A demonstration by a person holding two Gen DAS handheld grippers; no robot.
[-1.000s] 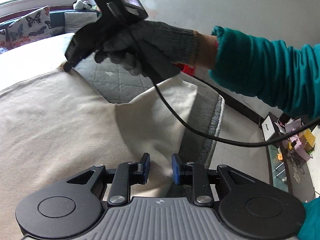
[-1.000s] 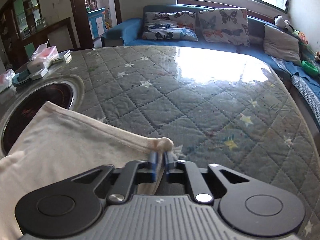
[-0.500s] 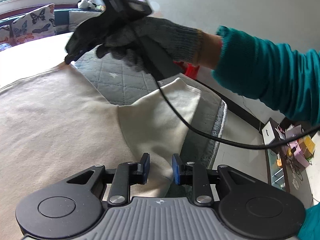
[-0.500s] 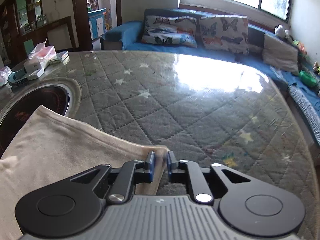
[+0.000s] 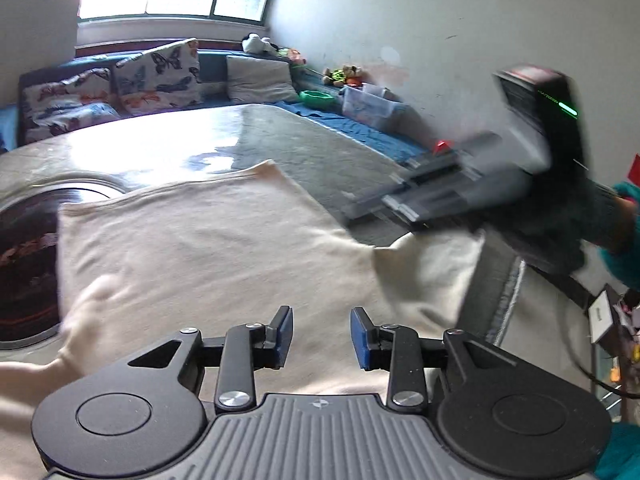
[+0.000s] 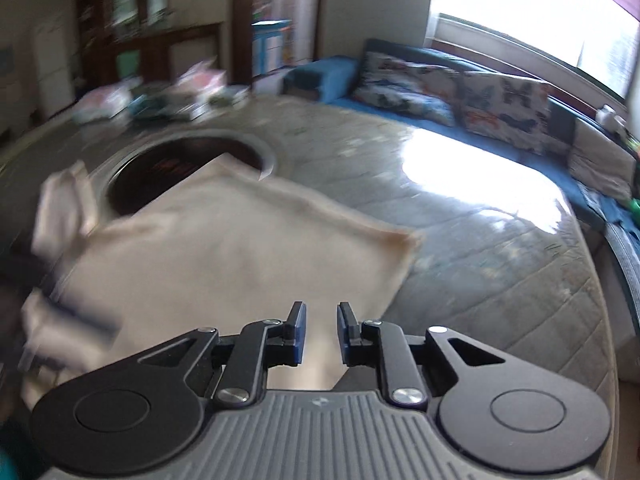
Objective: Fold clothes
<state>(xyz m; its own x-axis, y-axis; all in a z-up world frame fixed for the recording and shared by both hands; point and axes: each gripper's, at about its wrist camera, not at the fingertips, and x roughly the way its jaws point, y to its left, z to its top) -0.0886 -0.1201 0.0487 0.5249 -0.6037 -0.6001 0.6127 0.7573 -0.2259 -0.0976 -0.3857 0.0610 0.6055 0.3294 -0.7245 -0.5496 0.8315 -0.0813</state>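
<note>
Grippers: left, right, both parted, empty; one cream garment flat

Nothing readable is showing anywhere: the small white card at the far right edge is carrying dark print too blurred to make out.

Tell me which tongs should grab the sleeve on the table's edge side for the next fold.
Right, probably. The right tongs hover, open, just above that sleeve, while the left tongs, also open, sit over the shirt body.
</note>
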